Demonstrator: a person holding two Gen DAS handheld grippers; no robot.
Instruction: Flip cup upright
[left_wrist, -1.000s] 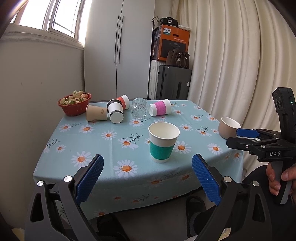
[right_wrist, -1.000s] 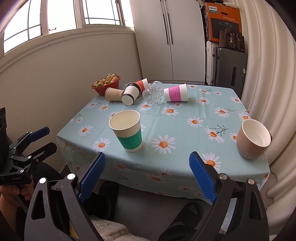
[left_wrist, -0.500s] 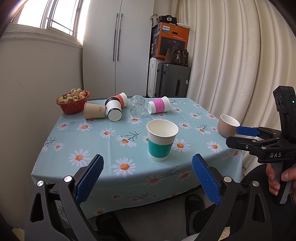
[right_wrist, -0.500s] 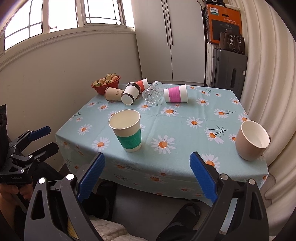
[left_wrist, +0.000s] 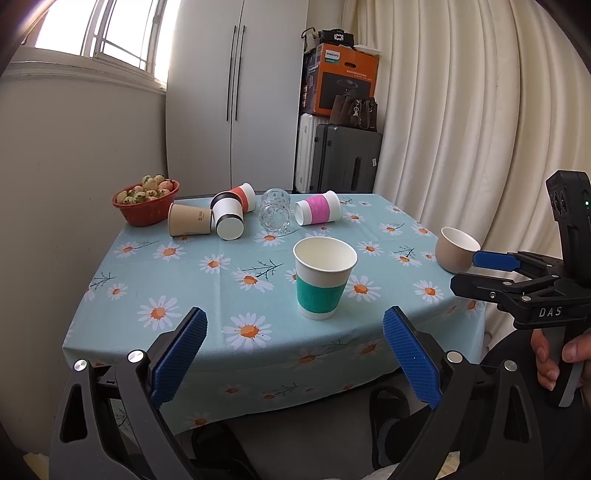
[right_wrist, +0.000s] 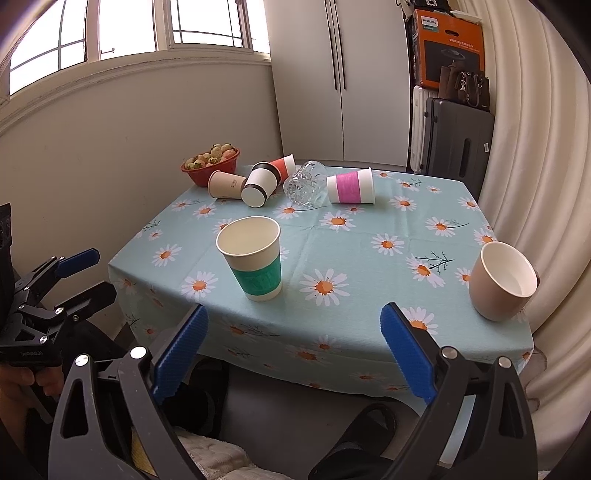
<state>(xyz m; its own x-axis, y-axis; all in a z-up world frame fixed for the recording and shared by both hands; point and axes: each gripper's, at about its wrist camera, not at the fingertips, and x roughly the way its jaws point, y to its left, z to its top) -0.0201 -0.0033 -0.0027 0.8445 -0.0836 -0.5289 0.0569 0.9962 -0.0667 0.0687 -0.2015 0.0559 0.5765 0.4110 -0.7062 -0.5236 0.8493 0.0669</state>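
A green-banded paper cup (left_wrist: 323, 277) (right_wrist: 255, 258) stands upright near the table's front. A beige cup (left_wrist: 455, 249) (right_wrist: 500, 280) stands upright at the right edge. At the back, lying on their sides, are a pink-banded cup (left_wrist: 317, 213) (right_wrist: 351, 190), a glass tumbler (left_wrist: 274, 210) (right_wrist: 306, 183), a black-banded cup (left_wrist: 227, 217) (right_wrist: 260, 184), a red cup (left_wrist: 243, 195) and a brown cup (left_wrist: 188, 219) (right_wrist: 225, 184). My left gripper (left_wrist: 293, 354) and right gripper (right_wrist: 291, 349) are open and empty, in front of the table edge, off the cups.
A red bowl of fruit (left_wrist: 146, 203) (right_wrist: 210, 170) sits at the back left corner. The daisy tablecloth (left_wrist: 207, 291) hangs over the front edge. Suitcases (left_wrist: 343, 162) and a curtain (left_wrist: 461, 129) stand behind and right. Slippers lie on the floor below.
Both grippers have drawn back slightly from the table and stay open. No cup has moved.
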